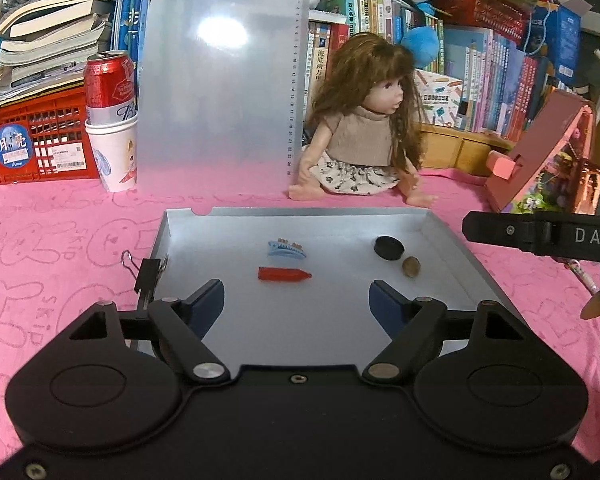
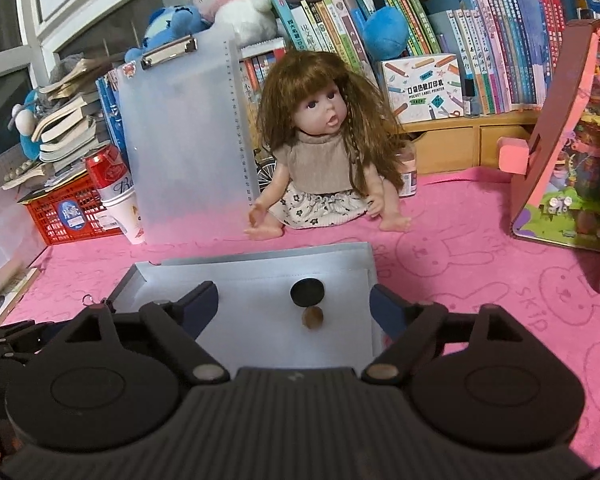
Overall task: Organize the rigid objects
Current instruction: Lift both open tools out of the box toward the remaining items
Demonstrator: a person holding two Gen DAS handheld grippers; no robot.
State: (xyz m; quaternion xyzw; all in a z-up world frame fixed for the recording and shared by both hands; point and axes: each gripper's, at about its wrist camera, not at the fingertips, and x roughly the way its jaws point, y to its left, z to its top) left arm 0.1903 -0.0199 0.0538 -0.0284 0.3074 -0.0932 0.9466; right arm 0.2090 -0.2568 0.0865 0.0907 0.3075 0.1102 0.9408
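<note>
Tray point(image 1: 452, 248) has low walls and loads of bare floor; four bits inside: red cap point(image 1: 284, 274), blue clip point(image 1: 286, 249), black disc point(image 1: 389, 248), nut point(image 1: 411, 267). Left gripper point(image 1: 296, 300) and right gripper point(image 2: 294, 304) both gape wide, holding nothing.

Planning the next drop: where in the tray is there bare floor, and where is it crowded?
Free: the tray floor's near half, in front of the red cap, and the left strip beside the binder clip. Crowded: far right corner, where the black disc and nut sit close together; blue clip mid-tray.

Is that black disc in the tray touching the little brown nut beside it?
Apart. The left wrist view shows a strip of bare tray floor between the black disc and the brown nut.
</note>
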